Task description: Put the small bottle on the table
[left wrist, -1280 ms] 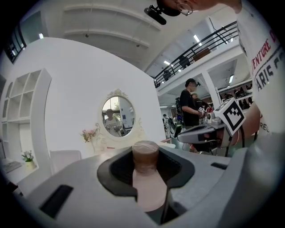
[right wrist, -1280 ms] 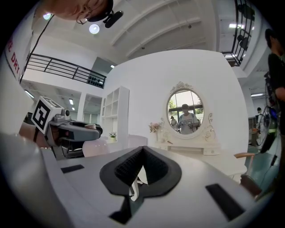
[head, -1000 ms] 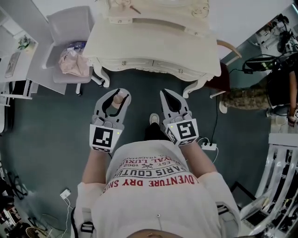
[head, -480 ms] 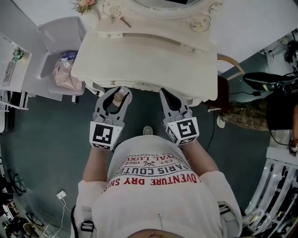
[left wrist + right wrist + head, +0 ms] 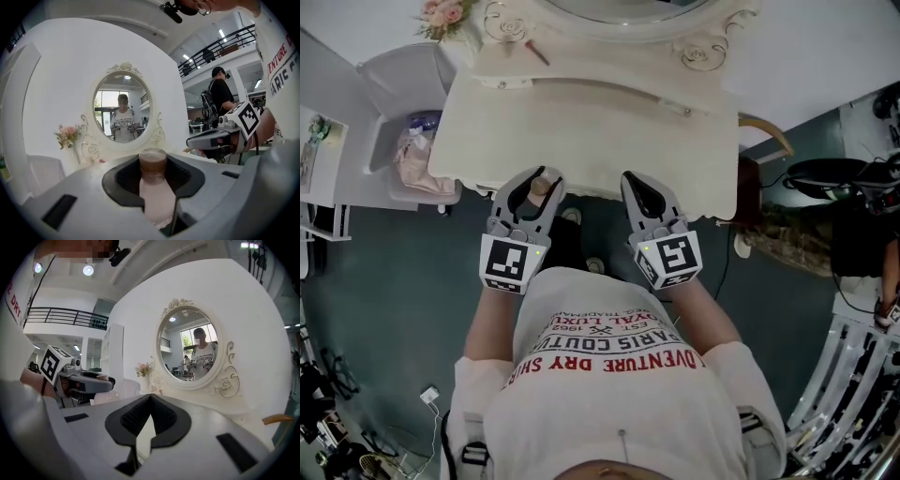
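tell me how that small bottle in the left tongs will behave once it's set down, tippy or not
The bottle looks tall and slim with a round cap, so it may tip if set down tilted, and probably rolls once on its side. The left tongs hold it without denting it, so it is likely stiff.

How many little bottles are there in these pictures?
1. The bottle stands upright, gripped in the left claw, by the table's front edge. The heap on the chair is too blurred to rule out another.
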A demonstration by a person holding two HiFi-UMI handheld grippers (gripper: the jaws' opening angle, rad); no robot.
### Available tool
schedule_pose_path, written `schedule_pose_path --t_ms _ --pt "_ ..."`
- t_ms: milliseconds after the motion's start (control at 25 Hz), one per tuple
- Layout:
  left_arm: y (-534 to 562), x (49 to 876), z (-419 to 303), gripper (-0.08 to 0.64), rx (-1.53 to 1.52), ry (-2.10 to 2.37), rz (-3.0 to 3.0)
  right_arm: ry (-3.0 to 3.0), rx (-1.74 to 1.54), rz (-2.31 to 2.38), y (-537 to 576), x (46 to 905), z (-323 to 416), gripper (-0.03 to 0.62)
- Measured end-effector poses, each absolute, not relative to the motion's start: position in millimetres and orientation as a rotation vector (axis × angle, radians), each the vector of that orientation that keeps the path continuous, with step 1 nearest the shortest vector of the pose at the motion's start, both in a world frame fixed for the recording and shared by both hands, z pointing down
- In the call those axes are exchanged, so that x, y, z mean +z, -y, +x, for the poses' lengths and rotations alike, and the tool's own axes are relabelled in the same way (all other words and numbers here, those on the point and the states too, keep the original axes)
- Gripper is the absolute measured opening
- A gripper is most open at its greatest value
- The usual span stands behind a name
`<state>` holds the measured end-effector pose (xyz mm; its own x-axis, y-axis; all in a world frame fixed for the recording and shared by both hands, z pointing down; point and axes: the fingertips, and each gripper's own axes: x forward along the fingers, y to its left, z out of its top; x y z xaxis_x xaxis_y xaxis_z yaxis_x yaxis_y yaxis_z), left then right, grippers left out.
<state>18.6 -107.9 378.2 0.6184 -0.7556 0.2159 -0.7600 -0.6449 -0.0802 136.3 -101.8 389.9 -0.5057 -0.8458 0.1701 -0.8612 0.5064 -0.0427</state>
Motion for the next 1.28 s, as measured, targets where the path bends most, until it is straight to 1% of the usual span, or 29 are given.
schedule_pose_path --t_ms 440,720,1040,1280 --pt "227.5 412.2 9.2 0.133 0.388 1.111 2.857 2.585 0.289 1.594 213.8 403.8 122.5 -0.002" --pt "292.5 441.5 4.4 0.133 0.376 1.022 2.863 2.492 0.357 1.668 277.8 438.2 124.6 -0.002" --pt "327.3 500.4 5.6 0.133 0.418 0.928 2.848 2.412 0.366 1.666 312.3 477.0 120.9 -0.002" --pt "336.4 538.3 8.0 0.133 0.459 0.897 2.805 2.368 0.413 1.652 318.8 503.3 120.4 -0.002"
